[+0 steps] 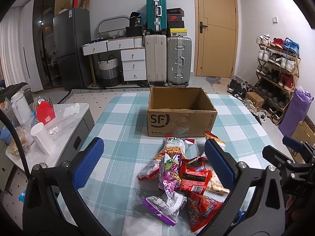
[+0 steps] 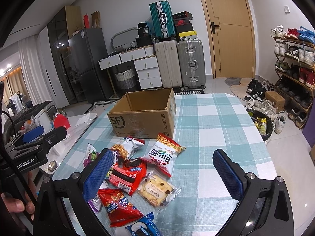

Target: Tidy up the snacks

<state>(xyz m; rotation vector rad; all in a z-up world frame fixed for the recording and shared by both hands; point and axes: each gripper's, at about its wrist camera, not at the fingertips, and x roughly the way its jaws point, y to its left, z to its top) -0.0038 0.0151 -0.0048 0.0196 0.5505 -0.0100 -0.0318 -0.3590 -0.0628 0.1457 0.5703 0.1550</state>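
An open cardboard SF box stands empty on the checked tablecloth. In front of it lies a pile of snack packets: a noodle snack bag, a red cookie packet, a purple bag, a red chip bag, a clear cracker pack and a blue cookie pack. My left gripper hovers open over the pile, holding nothing. My right gripper is open too, above the pile's right side.
A low white side table with a kettle, cup and red box stands left. Suitcases, drawers and a fridge line the far wall. A shoe rack and a bin are on the right. A hand holds the left gripper.
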